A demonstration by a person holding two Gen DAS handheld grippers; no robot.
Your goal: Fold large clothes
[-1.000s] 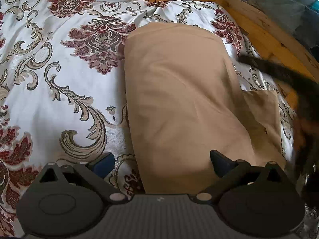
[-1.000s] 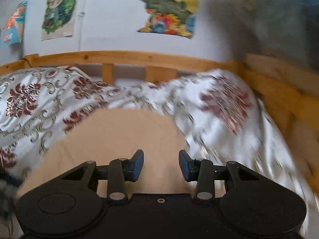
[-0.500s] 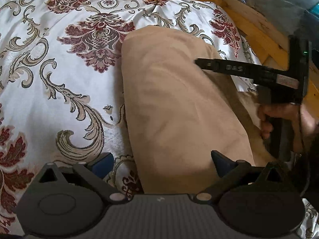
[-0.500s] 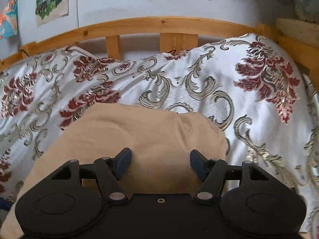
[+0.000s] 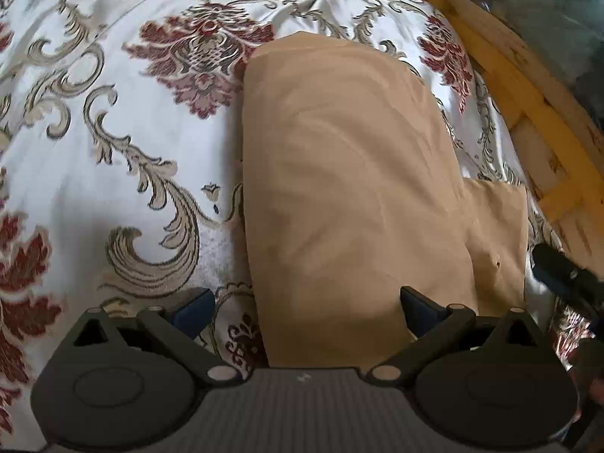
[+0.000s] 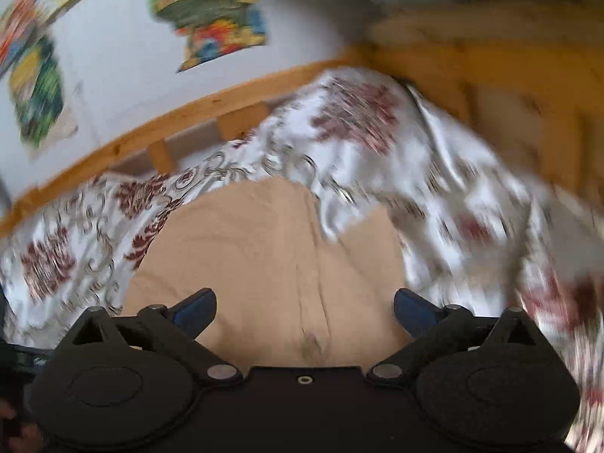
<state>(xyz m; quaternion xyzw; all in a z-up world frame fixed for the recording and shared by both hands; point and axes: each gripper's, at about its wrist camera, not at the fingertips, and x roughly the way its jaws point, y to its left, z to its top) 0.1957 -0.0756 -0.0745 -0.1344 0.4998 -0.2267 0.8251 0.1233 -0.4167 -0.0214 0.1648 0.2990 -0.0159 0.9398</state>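
A tan garment (image 5: 351,188) lies folded in a long strip on the floral bedspread (image 5: 113,151), with a lower layer sticking out at its right side (image 5: 498,234). My left gripper (image 5: 304,307) is open and empty over the garment's near end. My right gripper (image 6: 304,307) is open and empty above the same garment (image 6: 264,260); that view is motion-blurred. A dark part of the right gripper (image 5: 562,275) shows at the right edge of the left wrist view.
A wooden bed frame (image 5: 521,87) runs along the right and far sides. Grey-green bedding (image 5: 558,19) lies beyond it. In the right wrist view a white wall with colourful posters (image 6: 211,11) rises behind the wooden rail (image 6: 188,113).
The right gripper has pulled back off the garment toward the right edge and opened wider. The left gripper has stayed open over the garment's near end.
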